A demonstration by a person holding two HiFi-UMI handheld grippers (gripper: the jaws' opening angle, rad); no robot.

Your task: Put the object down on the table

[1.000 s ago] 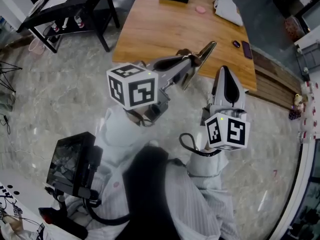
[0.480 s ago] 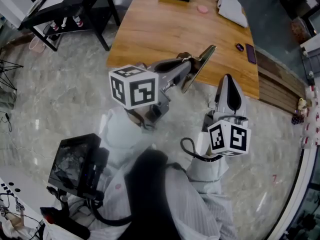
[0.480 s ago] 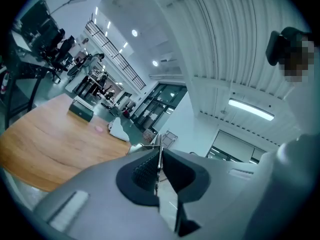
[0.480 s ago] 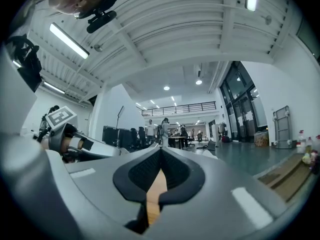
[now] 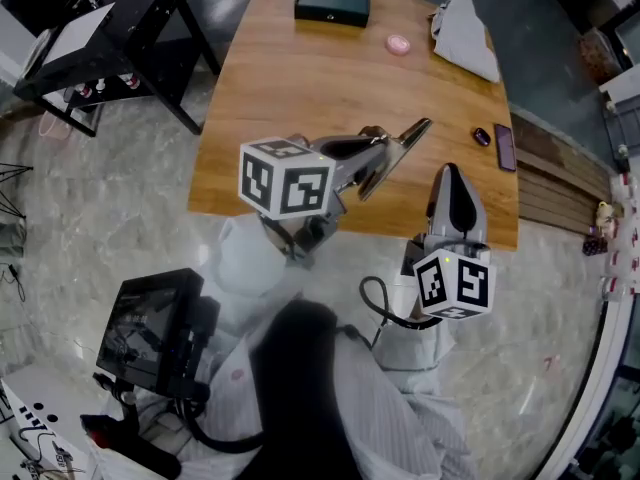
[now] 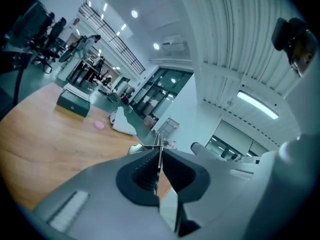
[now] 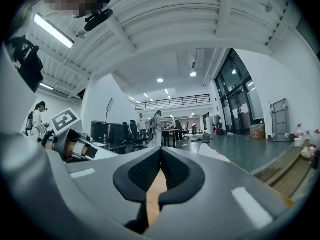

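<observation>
My left gripper (image 5: 376, 150) is shut on a thin shiny metal piece (image 5: 404, 139) that sticks out past its jaws, up and to the right. It hangs above the near part of the wooden table (image 5: 290, 88). In the left gripper view the metal piece (image 6: 158, 143) shows edge-on, pinched between the dark pads of that gripper (image 6: 157, 159). My right gripper (image 5: 451, 174) is beside it at the right, over the table's near edge, jaws shut with nothing between them. In its own view the right gripper (image 7: 160, 153) points out across the room.
At the table's far end stand a dark box (image 5: 331, 6), a small pink thing (image 5: 398, 44) and a white cloth (image 5: 465, 36). A phone (image 5: 504, 147) and a small dark item (image 5: 481, 136) lie at the right edge. A black side table (image 5: 100, 38) stands left.
Both grippers have come forward from the table's near edge to stand over the wood. The left gripper has kept its hold on the metal piece, and the right has stayed shut.
</observation>
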